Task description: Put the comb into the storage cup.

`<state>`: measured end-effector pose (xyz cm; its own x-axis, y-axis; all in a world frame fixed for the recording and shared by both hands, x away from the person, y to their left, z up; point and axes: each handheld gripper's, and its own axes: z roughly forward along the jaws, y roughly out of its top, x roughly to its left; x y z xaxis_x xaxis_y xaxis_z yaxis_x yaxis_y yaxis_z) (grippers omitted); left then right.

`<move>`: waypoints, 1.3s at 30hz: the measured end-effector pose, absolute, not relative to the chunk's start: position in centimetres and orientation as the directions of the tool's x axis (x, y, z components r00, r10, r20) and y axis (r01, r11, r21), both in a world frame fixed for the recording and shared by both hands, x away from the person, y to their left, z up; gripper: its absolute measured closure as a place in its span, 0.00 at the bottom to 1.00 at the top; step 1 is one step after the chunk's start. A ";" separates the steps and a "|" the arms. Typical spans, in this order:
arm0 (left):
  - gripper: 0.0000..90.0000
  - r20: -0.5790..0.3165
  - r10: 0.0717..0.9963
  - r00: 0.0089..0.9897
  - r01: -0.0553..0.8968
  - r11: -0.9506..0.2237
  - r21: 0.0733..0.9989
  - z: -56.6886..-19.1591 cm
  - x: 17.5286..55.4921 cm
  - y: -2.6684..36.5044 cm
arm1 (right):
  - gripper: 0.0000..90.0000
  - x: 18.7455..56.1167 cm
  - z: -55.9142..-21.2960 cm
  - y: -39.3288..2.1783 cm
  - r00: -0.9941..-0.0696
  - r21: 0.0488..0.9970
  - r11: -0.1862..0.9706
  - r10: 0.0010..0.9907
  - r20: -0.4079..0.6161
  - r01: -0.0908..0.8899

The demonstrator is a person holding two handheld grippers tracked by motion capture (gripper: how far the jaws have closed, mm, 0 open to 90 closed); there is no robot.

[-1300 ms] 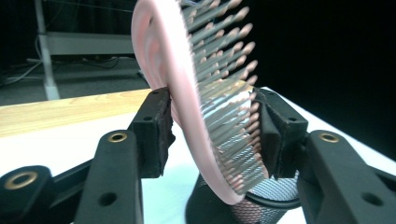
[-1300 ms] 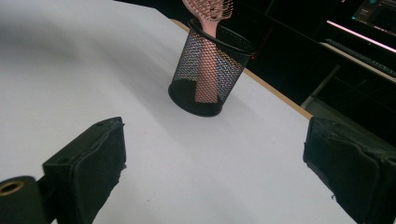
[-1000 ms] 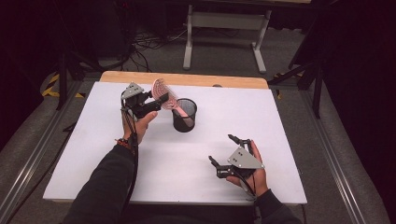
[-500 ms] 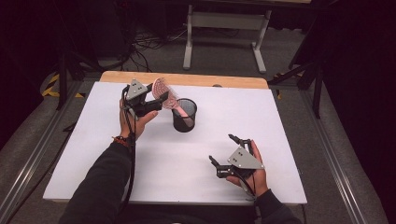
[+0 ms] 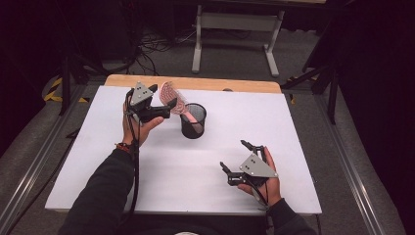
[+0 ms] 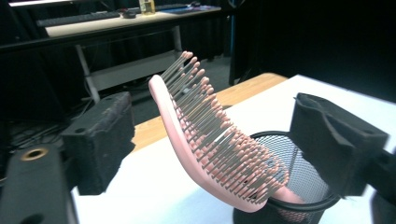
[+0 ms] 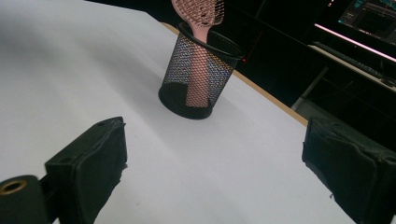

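**Pink brush stands in the mesh cup, left jaws spread around its head**

The white table [image 5: 98, 161] spans the high view, with a strip of bare wood along its far edge. Near the middle of it, toward the far side, stands the black mesh cup [image 5: 193, 121]. The pink hairbrush [image 6: 210, 144] sits in it handle down — its bristled head leans out over the rim toward the left gripper.

The left gripper [image 5: 157, 104] is held just beside the cup, and its jaws have just been opening; in the left gripper view they stand wide on either side of the brush head, with clear gaps between pads and brush, touching nothing.

The right gripper [image 5: 238, 160] rests low at the near right of the table, well apart from the cup — jaws spread wide, nothing between them but bare tabletop.
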<state>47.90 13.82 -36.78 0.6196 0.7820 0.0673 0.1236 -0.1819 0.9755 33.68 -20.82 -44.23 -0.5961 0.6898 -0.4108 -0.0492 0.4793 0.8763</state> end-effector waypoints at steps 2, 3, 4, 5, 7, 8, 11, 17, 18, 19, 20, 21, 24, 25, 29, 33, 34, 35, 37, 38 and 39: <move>0.10 0.082 0.780 0.621 0.112 -0.192 0.975 -36.4 47.8 13.9 | 0.08 33.7 -44.2 -20.8 -0.597 0.875 0.482 0.688 -0.413 -0.050; 0.10 0.083 0.780 0.620 0.109 -0.190 0.976 -36.3 47.8 13.9 | 0.08 33.7 -44.2 -20.8 -0.597 0.874 0.483 0.687 -0.415 -0.053; 0.09 0.090 0.779 0.621 0.099 -0.192 0.976 -36.2 47.8 14.0 | 0.08 33.7 -44.2 -20.8 -0.598 0.874 0.483 0.685 -0.416 -0.053; 0.08 0.097 0.778 0.621 0.092 -0.196 0.976 -36.1 47.7 14.1 | 0.08 33.7 -44.2 -20.8 -0.599 0.874 0.484 0.685 -0.416 -0.054; 0.08 0.097 0.776 0.623 0.085 -0.191 0.978 -35.9 47.6 14.1 | 0.08 33.7 -44.2 -20.9 -0.598 0.874 0.482 0.686 -0.416 -0.055; 0.08 0.094 0.774 0.626 0.083 -0.186 0.979 -35.8 47.5 14.2 | 0.08 33.7 -44.2 -20.9 -0.598 0.876 0.480 0.686 -0.414 -0.055; 0.08 0.109 0.776 0.622 0.073 -0.195 0.978 -35.4 47.3 14.2 | 0.08 33.7 -44.2 -21.0 -0.601 0.876 0.479 0.685 -0.411 -0.054; 0.08 0.153 0.767 0.623 0.048 -0.233 0.971 -34.8 46.5 14.3 | 0.08 33.7 -44.2 -20.9 -0.598 0.878 0.476 0.690 -0.407 -0.049; 0.08 0.156 0.766 0.624 0.048 -0.237 0.970 -34.7 46.4 14.4 | 0.08 33.7 -44.2 -20.9 -0.599 0.878 0.476 0.690 -0.406 -0.046; 0.08 0.158 0.762 0.628 0.048 -0.241 0.969 -34.6 46.4 14.4 | 0.08 33.7 -44.2 -20.8 -0.600 0.879 0.475 0.691 -0.403 -0.043; 0.07 0.161 0.759 0.630 0.047 -0.245 0.969 -34.6 46.3 14.5 | 0.08 33.7 -44.2 -20.8 -0.602 0.879 0.475 0.691 -0.402 -0.042; 0.07 0.164 0.759 0.630 0.047 -0.249 0.967 -34.5 46.2 14.6 | 0.08 33.8 -44.2 -20.8 -0.604 0.880 0.474 0.690 -0.399 -0.040; 0.07 0.167 0.756 0.633 0.044 -0.251 0.967 -34.3 46.0 14.8 | 0.08 33.7 -44.3 -20.8 -0.605 0.878 0.477 0.688 -0.402 -0.041; 0.07 0.169 0.754 0.635 0.040 -0.251 0.967 -34.2 45.9 14.9 | 0.08 33.8 -44.3 -20.8 -0.604 0.878 0.477 0.688 -0.402 -0.040; 0.07 0.175 0.749 0.639 0.034 -0.254 0.966 -34.0 45.5 15.2 | 0.08 33.7 -44.3 -20.8 -0.604 0.879 0.475 0.689 -0.401 -0.041; 0.07 0.181 0.737 0.652 0.024 -0.259 0.966 -33.8 45.2 15.4 | 0.08 33.7 -44.3 -20.8 -0.604 0.880 0.474 0.690 -0.399 -0.038; 0.07 0.181 0.735 0.653 0.023 -0.258 0.966 -33.7 45.1 15.4 | 0.08 33.7 -44.3 -20.8 -0.604 0.880 0.474 0.690 -0.398 -0.039; 0.07 0.185 0.732 0.656 0.022 -0.263 0.964 -33.6 44.9 15.5 | 0.08 33.7 -44.3 -20.7 -0.604 0.880 0.474 0.690 -0.399 -0.039; 0.07 0.190 0.729 0.657 0.017 -0.266 0.964 -33.6 44.8 15.5 | 0.08 33.7 -44.3 -20.7 -0.604 0.880 0.473 0.691 -0.398 -0.039; 0.07 0.192 0.728 0.658 0.015 -0.267 0.963 -33.5 44.7 15.5 | 0.08 33.7 -44.3 -20.7 -0.603 0.880 0.474 0.691 -0.398 -0.038; 0.07 0.191 0.725 0.661 0.013 -0.266 0.964 -33.5 44.6 15.5 | 0.08 33.7 -44.3 -20.7 -0.603 0.879 0.475 0.690 -0.400 -0.039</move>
